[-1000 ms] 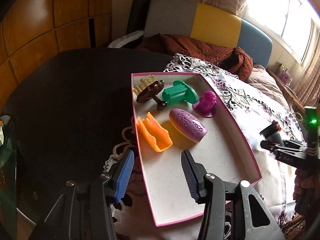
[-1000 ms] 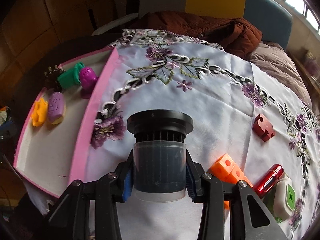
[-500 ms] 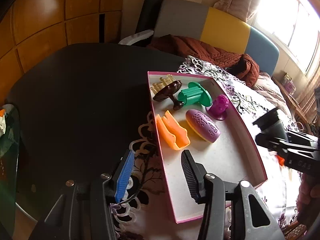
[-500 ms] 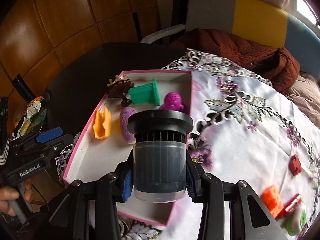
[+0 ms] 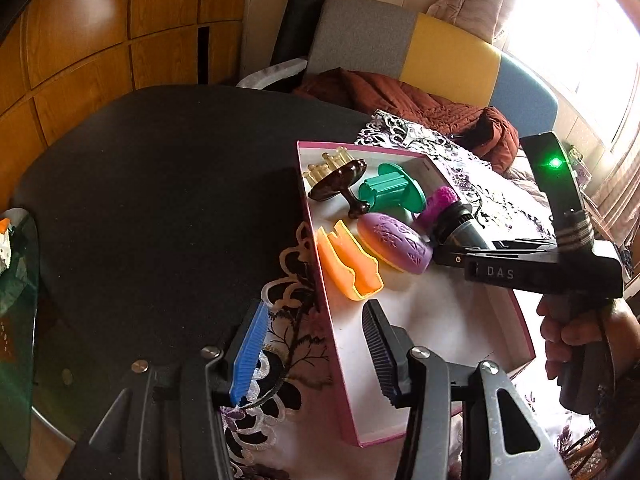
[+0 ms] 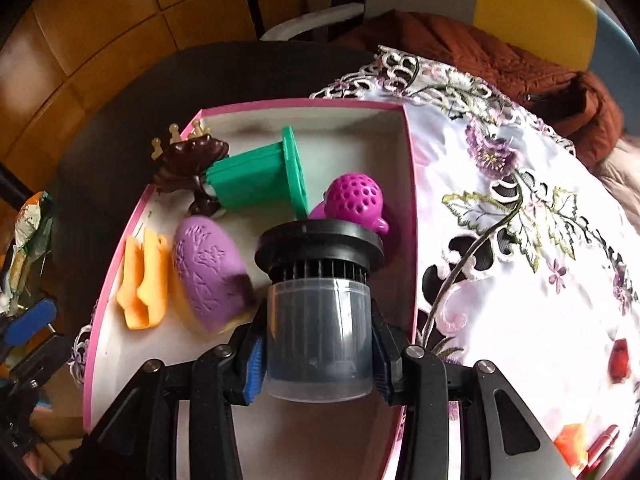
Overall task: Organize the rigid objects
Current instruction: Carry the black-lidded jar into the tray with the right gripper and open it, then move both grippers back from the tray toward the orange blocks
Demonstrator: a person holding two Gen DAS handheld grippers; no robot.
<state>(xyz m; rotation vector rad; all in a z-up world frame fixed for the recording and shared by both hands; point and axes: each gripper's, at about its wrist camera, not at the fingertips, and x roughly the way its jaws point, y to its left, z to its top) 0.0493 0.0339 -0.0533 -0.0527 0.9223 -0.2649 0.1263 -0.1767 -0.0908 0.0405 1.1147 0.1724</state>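
My right gripper (image 6: 316, 354) is shut on a black-capped grey cylinder (image 6: 318, 312) and holds it over the pink-rimmed box (image 6: 412, 184), beside the magenta knob (image 6: 354, 200). The box holds an orange clip (image 6: 144, 280), a purple oval (image 6: 210, 272), a green flanged piece (image 6: 256, 180) and a brown brush (image 6: 188, 160). In the left wrist view the right gripper (image 5: 456, 236) reaches into the box (image 5: 316, 272) from the right with the cylinder (image 5: 460, 220). My left gripper (image 5: 316, 344) is open and empty, straddling the box's near left wall.
A flowered white cloth (image 6: 520, 260) covers the table's right side, with red (image 6: 618, 362) and orange (image 6: 572, 440) pieces at its right edge. The dark table (image 5: 160, 184) lies left of the box. A rust-brown blanket (image 5: 400, 96) and a sofa are behind.
My right gripper has carried the cylinder from over the cloth to over the box and lower, close to the toys. My left gripper has drifted left, away from the box's inside.
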